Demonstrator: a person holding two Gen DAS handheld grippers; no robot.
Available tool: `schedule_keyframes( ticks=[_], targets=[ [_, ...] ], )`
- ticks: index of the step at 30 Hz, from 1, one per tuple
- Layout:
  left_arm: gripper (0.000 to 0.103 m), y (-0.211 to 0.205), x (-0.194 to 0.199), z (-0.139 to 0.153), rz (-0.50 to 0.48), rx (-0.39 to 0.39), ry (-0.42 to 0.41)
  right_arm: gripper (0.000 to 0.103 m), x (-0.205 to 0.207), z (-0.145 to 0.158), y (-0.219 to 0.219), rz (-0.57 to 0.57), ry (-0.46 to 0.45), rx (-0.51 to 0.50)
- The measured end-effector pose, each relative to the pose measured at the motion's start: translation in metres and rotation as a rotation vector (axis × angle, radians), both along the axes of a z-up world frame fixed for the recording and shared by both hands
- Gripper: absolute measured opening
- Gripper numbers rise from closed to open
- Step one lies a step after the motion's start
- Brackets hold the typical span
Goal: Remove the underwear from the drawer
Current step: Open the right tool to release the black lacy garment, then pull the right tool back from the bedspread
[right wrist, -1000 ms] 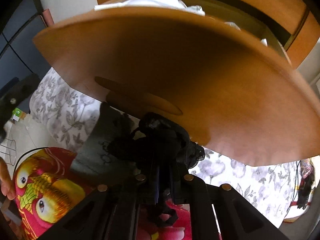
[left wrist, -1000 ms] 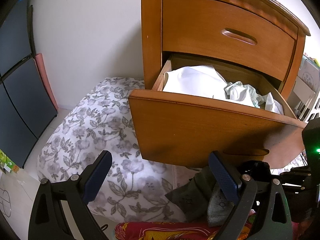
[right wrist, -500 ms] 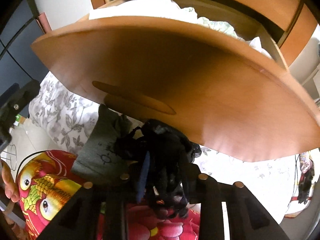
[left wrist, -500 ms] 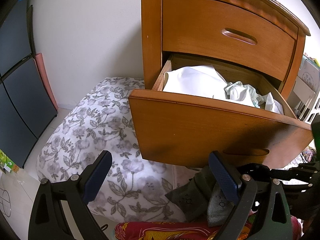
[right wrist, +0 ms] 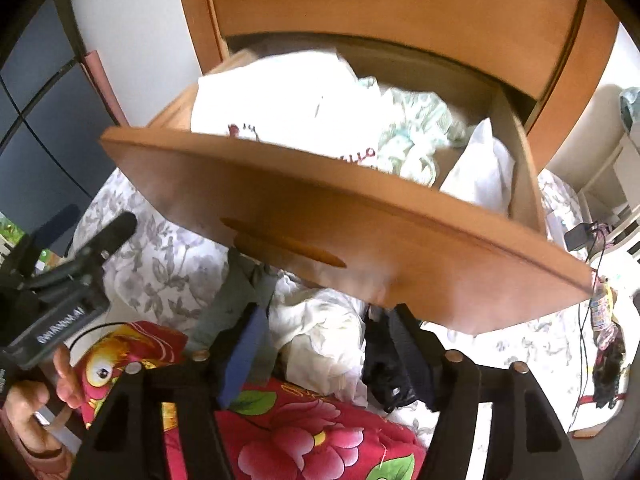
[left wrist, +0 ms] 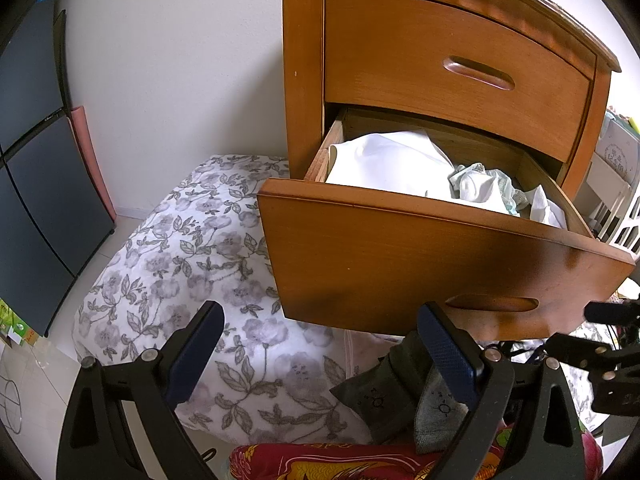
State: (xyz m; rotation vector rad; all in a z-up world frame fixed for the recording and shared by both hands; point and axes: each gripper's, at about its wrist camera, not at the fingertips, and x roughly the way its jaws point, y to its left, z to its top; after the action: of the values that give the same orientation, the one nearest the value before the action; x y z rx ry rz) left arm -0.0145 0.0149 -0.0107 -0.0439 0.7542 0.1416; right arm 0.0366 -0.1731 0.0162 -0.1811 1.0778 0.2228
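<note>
Nearest in the right wrist view, right gripper (right wrist: 328,344) spread wide, having just been opening, clamping nothing. Against the inner face of its right finger, black underwear (right wrist: 382,376), let go and lying crumpled on pale bedding just past the red floral blanket (right wrist: 300,432); longer side running along that finger, from the camera toward the drawer; front and back impossible to tell. Seen only from this side: the underwear itself, a hand (right wrist: 36,412) at the lower left edge, and the left gripper (right wrist: 92,224) from the side. Only in the left wrist view: left gripper (left wrist: 320,320) slack and wide, with nothing between its blue pads, hovering over the grey-flowered quilt (left wrist: 200,260); behind its right finger, grey folded garments (left wrist: 400,384); at the right edge, part of the right gripper's black frame. Farther out in both views, the open drawer (left wrist: 440,260), pulled forward, white clothing (left wrist: 384,160) heaped inside with a pale green crumpled piece (left wrist: 484,184) to its right; above it a shut upper drawer (left wrist: 460,68). Compared with a second ago: then clenched tight on the black bundle beneath the drawer front, now released; drawer's inside now looked into from higher up; left view unchanged.
</note>
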Motion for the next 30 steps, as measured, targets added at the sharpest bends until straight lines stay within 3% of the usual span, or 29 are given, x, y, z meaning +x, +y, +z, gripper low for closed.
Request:
schedule_keyframes(
  ticks=[3,5,22,30],
  targets=[
    [0.097,0.0,0.0,0.0,0.0,0.0,0.0,0.087,-0.001,0.003,0.0,-0.027,-0.02,0.01],
    [0.097,0.0,0.0,0.0,0.0,-0.001,0.0,0.102,0.0,0.003,-0.002,-0.041,-0.029,0.013],
    [0.097,0.0,-0.001,0.0,0.002,0.005,0.001,0.103,-0.003,-0.005,-0.022,-0.173,-0.062,0.088],
    [0.097,0.0,-0.001,0.001,0.003,0.005,0.0,0.103,-0.008,-0.004,-0.023,-0.184,-0.114,0.122]
  ],
)
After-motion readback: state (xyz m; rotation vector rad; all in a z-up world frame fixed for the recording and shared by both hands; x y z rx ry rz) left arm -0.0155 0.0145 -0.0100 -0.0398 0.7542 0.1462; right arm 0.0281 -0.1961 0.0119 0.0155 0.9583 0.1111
